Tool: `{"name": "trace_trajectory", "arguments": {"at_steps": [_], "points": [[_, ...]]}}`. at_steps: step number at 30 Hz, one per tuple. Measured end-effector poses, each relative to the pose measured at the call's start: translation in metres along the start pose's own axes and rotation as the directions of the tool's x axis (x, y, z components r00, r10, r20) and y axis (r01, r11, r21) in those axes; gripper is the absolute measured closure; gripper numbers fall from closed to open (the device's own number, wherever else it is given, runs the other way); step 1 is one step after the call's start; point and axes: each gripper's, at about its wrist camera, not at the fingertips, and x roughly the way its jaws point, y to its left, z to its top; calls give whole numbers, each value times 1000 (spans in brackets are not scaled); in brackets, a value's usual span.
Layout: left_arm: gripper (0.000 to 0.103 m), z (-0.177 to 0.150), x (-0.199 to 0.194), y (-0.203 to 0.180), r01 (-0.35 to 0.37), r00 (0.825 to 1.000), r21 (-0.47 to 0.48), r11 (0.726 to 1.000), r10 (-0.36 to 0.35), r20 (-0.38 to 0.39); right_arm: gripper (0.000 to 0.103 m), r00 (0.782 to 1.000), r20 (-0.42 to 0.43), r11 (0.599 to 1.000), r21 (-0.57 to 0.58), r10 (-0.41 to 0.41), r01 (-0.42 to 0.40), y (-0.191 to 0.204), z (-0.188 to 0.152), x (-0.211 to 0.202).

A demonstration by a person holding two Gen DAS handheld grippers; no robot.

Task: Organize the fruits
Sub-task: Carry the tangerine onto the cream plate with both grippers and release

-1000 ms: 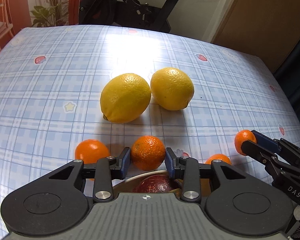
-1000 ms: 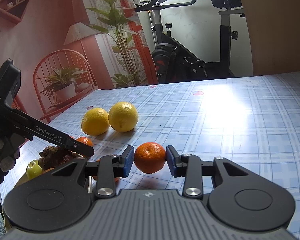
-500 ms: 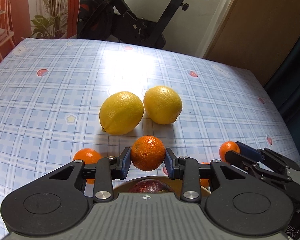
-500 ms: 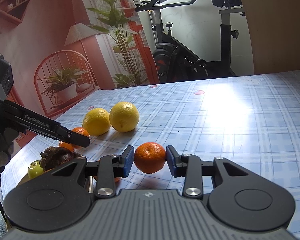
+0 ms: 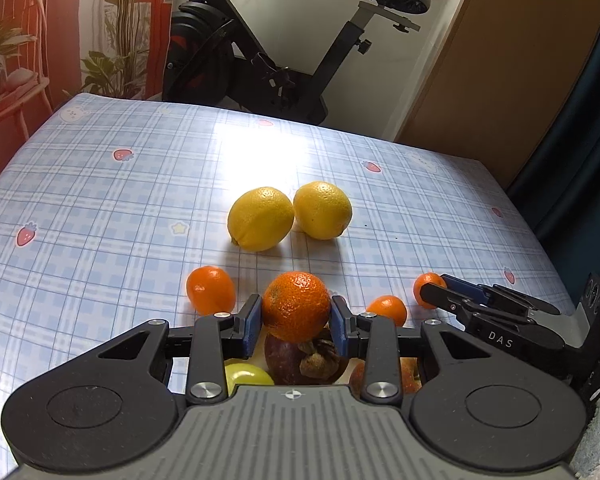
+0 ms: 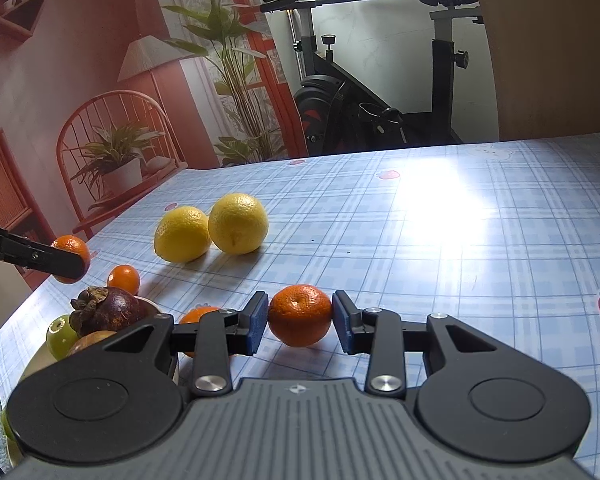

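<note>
Your left gripper is clenched on a round orange tangerine, held in the air just above the pale fruit bowl. That bowl holds a dark purple mangosteen, a small green fruit and a reddish apple. Your right gripper grasps a second tangerine, low over the blue plaid tablecloth just beside the bowl. Two loose small tangerines lie on the cloth near the bowl. Beyond the bowl, two yellow lemons sit touching each other.
</note>
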Motion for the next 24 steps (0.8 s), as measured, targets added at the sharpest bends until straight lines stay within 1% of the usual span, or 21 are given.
{"name": "trace_trajectory", "arguments": {"at_steps": [3, 6, 11, 13, 18, 24], "points": [[65, -6, -10, 0, -13, 1000, 28, 1000, 13, 8, 65, 1000, -5, 1000, 10, -8, 8, 6, -6, -12], [65, -14, -19, 2, -9, 1000, 30, 1000, 8, 11, 65, 1000, 1, 1000, 16, -15, 15, 15, -10, -27], [65, -30, -32, 9, -4, 1000, 52, 999, 3, 13, 65, 1000, 18, 1000, 4, -13, 13, 37, -8, -51], [65, -36, -35, 13, 1, 1000, 45, 999, -1, 7, 65, 1000, 18, 1000, -2, -7, 7, 46, -8, -59], [65, -51, -44, 24, 10, 1000, 17, 1000, -10, -8, 65, 1000, -14, 999, -45, -9, 9, 69, -12, -72], [65, -67, -47, 30, 17, 1000, 18, 1000, -17, -18, 65, 999, -50, 997, -73, -19, 15, 89, -25, -78]]}}
